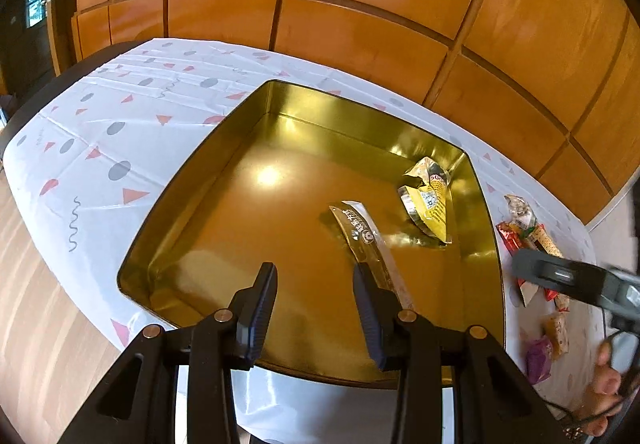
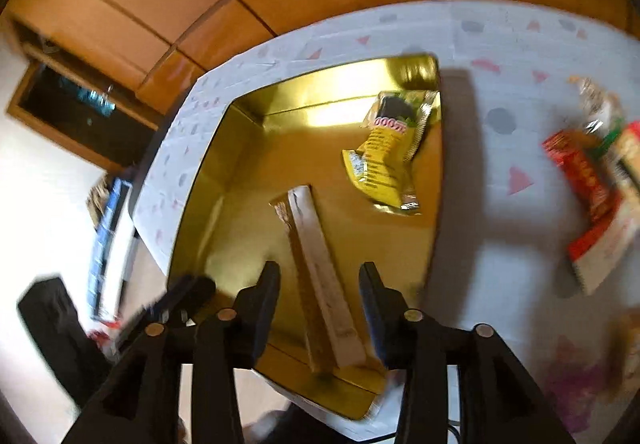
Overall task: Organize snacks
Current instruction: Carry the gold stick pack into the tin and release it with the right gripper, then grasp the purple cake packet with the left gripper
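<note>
Wood-panelled wall behind, patterned tablecloth on the table, gold tin tray sitting on it. I am reading this as mid-sort: a yellow snack packet and a long silver-wrapped bar are already lying in the tray, while a loose pile of snacks is waiting on the cloth to its right. My left gripper is hanging parted and empty over the tray's near edge. My right gripper is also standing apart, the bar lying below the gap, pads not touching it. Next I am judging a swing right to the pile. Only the left view is showing the right gripper's body from outside, over that pile; only the right view, blurred, is showing the bar's full length.
</note>
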Tool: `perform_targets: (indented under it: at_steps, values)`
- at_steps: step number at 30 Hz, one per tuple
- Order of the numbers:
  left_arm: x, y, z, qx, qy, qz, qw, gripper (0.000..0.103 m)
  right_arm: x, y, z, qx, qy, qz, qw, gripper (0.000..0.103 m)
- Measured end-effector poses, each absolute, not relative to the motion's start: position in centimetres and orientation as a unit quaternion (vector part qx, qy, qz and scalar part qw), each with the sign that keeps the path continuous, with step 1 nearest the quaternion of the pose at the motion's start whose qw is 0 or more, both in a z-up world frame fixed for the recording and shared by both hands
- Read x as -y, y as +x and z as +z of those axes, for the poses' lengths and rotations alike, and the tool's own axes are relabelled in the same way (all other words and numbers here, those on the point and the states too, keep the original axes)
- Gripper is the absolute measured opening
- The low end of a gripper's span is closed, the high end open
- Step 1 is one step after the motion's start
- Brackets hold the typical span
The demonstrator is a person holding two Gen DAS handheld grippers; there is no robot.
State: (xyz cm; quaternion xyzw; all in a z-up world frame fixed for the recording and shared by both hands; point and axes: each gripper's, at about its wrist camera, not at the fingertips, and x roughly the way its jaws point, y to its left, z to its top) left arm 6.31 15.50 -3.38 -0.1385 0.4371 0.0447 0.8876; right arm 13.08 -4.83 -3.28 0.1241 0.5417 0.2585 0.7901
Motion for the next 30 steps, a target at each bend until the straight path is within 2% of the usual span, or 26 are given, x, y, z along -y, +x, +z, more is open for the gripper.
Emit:
perform_targets:
  at_steps: [1, 3, 8, 10, 12, 15, 21, 30]
  values:
    - [-15.2, 6.3, -3.2, -0.436, -0.136, 0.041, 0.889, 0.04, 5.0, 12.8, -2.9, -0.532, 0.111, 0.258, 0.799, 0.062]
    - [-14.6, 6.3, -2.9, -0.43, -0.127, 0.035, 0.893, 0.04, 6.3, 11.3, -1.1, -0.489, 0.059, 0.253, 0.833, 0.074]
    - [-12.3, 6.1, -2.4, -0.424, -0.09, 0.012, 0.901, 0.04, 9.9, 8.6, 1.7, -0.412, -0.017, 0.232, 0.881, 0.086]
    - [-11.4, 5.9, -2.1, -0.419, -0.074, -0.001, 0.905, 0.04, 11.9, 7.6, 2.5, -0.379, -0.037, 0.22, 0.898, 0.097]
    - [-10.0, 5.8, -1.8, -0.412, -0.051, -0.016, 0.909, 0.04, 13.7, 6.7, 3.2, -0.351, -0.047, 0.199, 0.914, 0.103]
    - [-8.6, 5.3, -1.1, -0.4, -0.034, -0.041, 0.915, 0.041, 16.8, 5.6, 3.9, -0.318, -0.051, 0.157, 0.934, 0.103]
    - [-5.6, 4.5, -0.7, -0.395, 0.009, -0.089, 0.914, 0.048, 22.0, 6.1, 3.4, -0.357, -0.025, 0.103, 0.928, 0.103]
    - [0.9, 4.0, -1.5, -0.431, 0.045, -0.205, 0.878, 0.048, 29.9, 6.6, 4.3, -0.371, -0.007, 0.014, 0.929, 0.103]
